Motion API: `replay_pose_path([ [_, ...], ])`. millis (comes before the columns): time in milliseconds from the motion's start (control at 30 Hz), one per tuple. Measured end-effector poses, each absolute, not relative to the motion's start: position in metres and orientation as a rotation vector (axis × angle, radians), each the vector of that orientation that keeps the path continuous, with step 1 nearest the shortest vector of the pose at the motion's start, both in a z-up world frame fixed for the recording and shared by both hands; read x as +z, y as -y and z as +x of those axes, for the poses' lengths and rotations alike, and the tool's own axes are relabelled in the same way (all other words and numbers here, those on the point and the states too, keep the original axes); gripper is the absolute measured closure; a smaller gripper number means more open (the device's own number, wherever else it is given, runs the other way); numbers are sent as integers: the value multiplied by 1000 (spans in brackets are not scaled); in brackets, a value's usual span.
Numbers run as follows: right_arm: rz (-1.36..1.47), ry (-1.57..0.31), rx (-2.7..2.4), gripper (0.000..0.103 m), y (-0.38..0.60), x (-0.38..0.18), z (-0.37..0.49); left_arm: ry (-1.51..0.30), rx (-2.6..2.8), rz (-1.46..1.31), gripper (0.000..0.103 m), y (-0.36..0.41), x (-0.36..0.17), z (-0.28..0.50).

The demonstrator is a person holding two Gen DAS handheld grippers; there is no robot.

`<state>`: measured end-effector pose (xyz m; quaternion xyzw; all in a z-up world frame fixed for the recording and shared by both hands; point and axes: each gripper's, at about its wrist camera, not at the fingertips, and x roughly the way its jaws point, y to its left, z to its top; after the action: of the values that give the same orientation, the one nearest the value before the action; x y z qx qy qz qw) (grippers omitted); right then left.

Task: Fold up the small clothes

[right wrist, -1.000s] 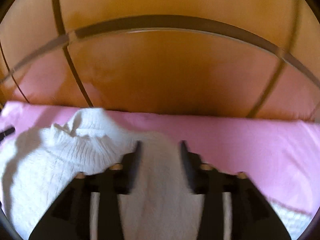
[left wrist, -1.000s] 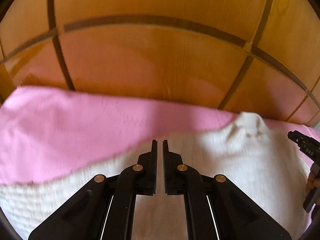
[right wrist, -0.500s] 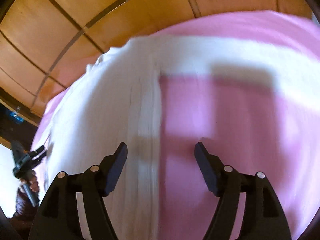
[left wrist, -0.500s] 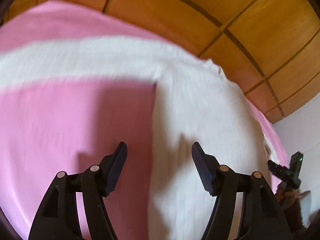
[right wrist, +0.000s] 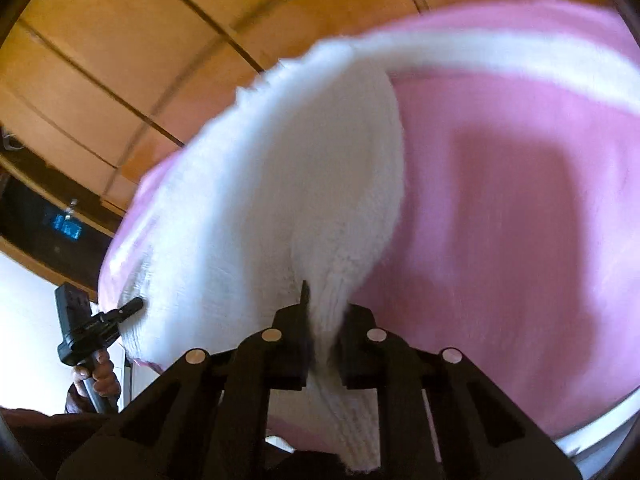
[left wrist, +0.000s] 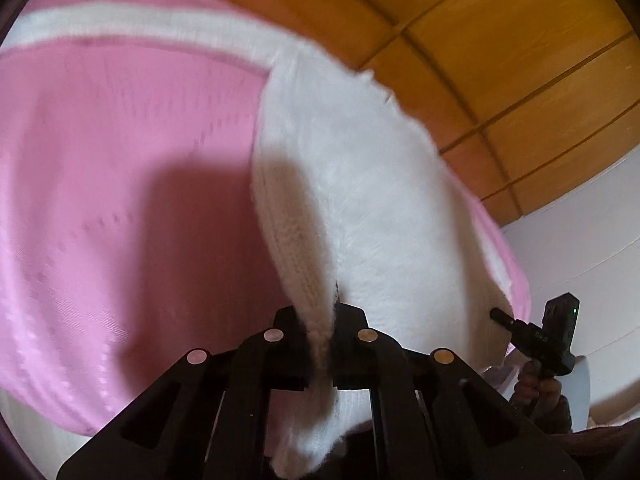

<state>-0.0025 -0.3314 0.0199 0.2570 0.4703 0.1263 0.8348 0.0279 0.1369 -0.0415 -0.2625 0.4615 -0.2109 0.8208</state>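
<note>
A white knit garment [left wrist: 360, 184] lies on a pink cloth [left wrist: 120, 160] that has a white stripe. My left gripper [left wrist: 320, 316] is closing its jaws on the garment's thick folded edge, and the knit is pinched between the pads and bunches out behind them. In the right wrist view the same white knit garment [right wrist: 280, 200] is pinched by my right gripper [right wrist: 322, 312], whose jaws are closing on another part of that edge. Each view shows the other gripper at the garment's far side: the right gripper [left wrist: 536, 336] and the left gripper [right wrist: 92, 328].
The pink cloth [right wrist: 520, 220] spreads wide beneath the garment. Beyond it is a wooden panelled floor [left wrist: 500, 40]. A white surface [left wrist: 580, 260] lies at the right. A person's hand [right wrist: 96, 376] grips the other tool's handle.
Both grippers stood open over the garment's edge half a second ago. Now each is closed with white knit pinched between its fingers, and the edge is lifted off the pink cloth.
</note>
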Motion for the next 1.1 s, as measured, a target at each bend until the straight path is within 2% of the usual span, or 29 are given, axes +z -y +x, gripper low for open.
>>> replay_pose_path([
  [167,505,-856,283,98,340,78,-26,-938,-471,-613,98,-150,-13,19],
  [267,488,-933,245,98,337,57,-25,-996,-432,-588,98,-145,-29,18],
  [400,504,-1072,157,98,338,0,-25,-1102,-324,-534,97,-141,-62,21],
  [500,529,-1087,130,97,346,-15,-30,-1101,-254,-435,97,-142,-61,20],
  [567,519,-1081,148,87,343,-10,-27,-1078,-207,-407,97,-146,-52,22],
  [600,502,-1071,139,72,343,-4,-23,-1046,-176,-387,97,-148,-44,21],
  [633,496,-1059,137,63,347,0,-26,-1012,-170,-378,97,-148,-34,21],
  [700,490,-1018,145,61,348,11,-23,-948,-212,-388,97,-143,-19,22],
  [800,500,-993,151,50,348,16,-18,-929,-269,-346,97,-115,-15,31],
  [867,527,-984,130,45,357,12,-20,-941,-286,-275,76,-90,-18,40],
  [900,563,-974,105,44,368,8,-19,-940,-288,-253,58,-85,-20,39],
  [933,604,-963,78,44,380,5,-18,-932,-286,-226,48,-76,-21,41],
  [1100,831,-855,-152,46,465,-10,-17,-946,-279,-173,47,-57,-33,51],
])
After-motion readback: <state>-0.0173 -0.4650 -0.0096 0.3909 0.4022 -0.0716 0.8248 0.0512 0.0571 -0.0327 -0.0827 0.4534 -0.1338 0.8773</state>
